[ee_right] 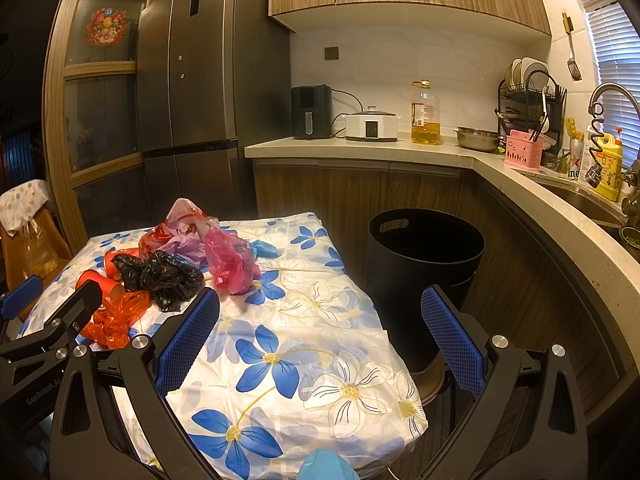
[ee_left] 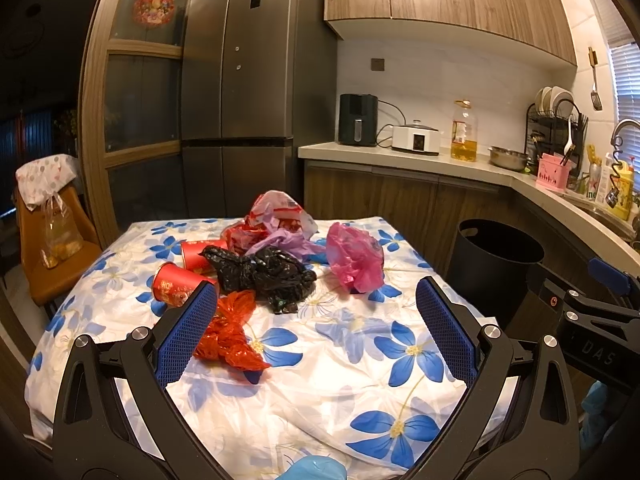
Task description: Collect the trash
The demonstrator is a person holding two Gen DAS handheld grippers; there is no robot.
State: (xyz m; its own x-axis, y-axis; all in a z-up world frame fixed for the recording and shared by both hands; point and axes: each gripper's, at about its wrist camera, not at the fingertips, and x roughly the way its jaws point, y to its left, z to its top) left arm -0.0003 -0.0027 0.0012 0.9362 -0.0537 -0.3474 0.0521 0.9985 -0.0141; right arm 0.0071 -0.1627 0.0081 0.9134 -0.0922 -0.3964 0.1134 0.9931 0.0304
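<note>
Trash lies on the flowered tablecloth (ee_left: 328,364): a red-orange bag (ee_left: 230,334), a black bag (ee_left: 264,272), a pink bag (ee_left: 356,258), a purple bag (ee_left: 280,242), a red-and-white bag (ee_left: 276,210) and two red paper cups (ee_left: 176,284). My left gripper (ee_left: 316,304) is open and empty over the table, its left pad beside the red-orange bag. My right gripper (ee_right: 320,308) is open and empty over the table's right edge (ee_right: 372,312), near the black trash bin (ee_right: 424,260). The same pile shows in the right wrist view, with the black bag (ee_right: 164,276) and pink bag (ee_right: 232,260).
The bin (ee_left: 496,256) stands on the floor right of the table. A kitchen counter (ee_right: 400,148) with appliances, an oil bottle and a sink runs behind and to the right. A fridge (ee_left: 240,80) stands behind. A chair (ee_left: 52,236) with a bag is at the left.
</note>
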